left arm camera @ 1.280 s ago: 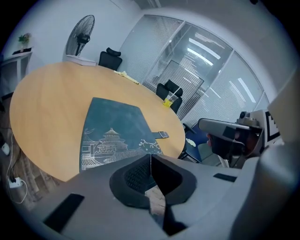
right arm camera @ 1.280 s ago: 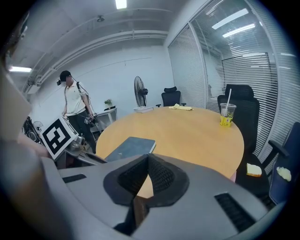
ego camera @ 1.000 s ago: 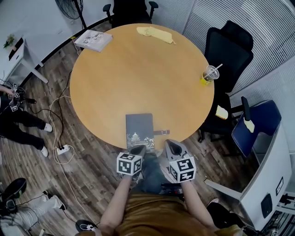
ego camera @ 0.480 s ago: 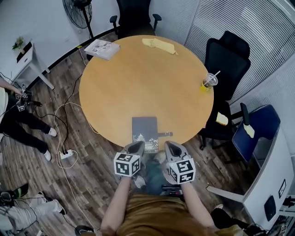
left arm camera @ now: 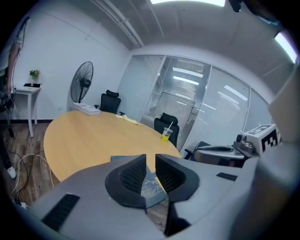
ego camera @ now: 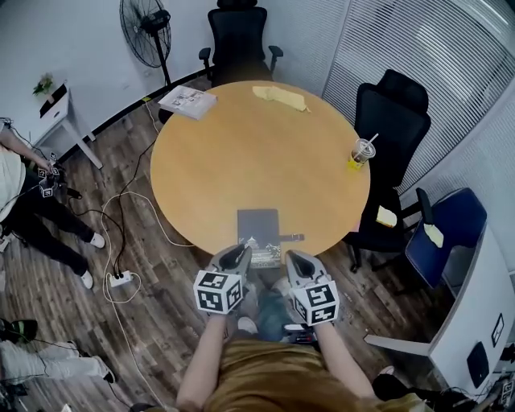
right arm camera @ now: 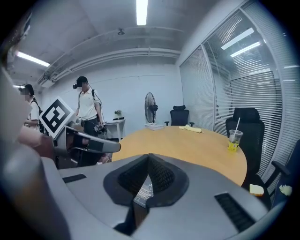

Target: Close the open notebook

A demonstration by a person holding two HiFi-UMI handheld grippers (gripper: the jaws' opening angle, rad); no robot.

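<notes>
Left gripper: the jaws stand a narrow slit apart and are opening. Nothing lies between the ribbed pads.
Right gripper: the jaw tips meet and it grips nothing.
Task object: a dark grey notebook with a pale line drawing on its cover. It lies closed and flat at the near edge of the round light-wood table. In the head view its near end shows between the two grippers' tips, and no pad is on it.
Head view only: a dark strap juts from the notebook's right side. The same view shows the whole tabletop, a white power strip with cables on the plank floor, and a blue chair at the right.
Left gripper view only: the notebook is cut down to a corner seen below the jaw slit, and the right gripper's grey body lies alongside.
Right gripper view only: a standing person in a white shirt is beyond the left gripper's marker cube.
Container: a clear plastic cup with a straw stands at the table's right edge with yellow drink in its lower part. It appears in all three views.
Far table edge: a yellow cloth and a stack of white printed papers, well apart from each other.
Surroundings: a black pedestal fan and a black office chair stand behind the table.
</notes>
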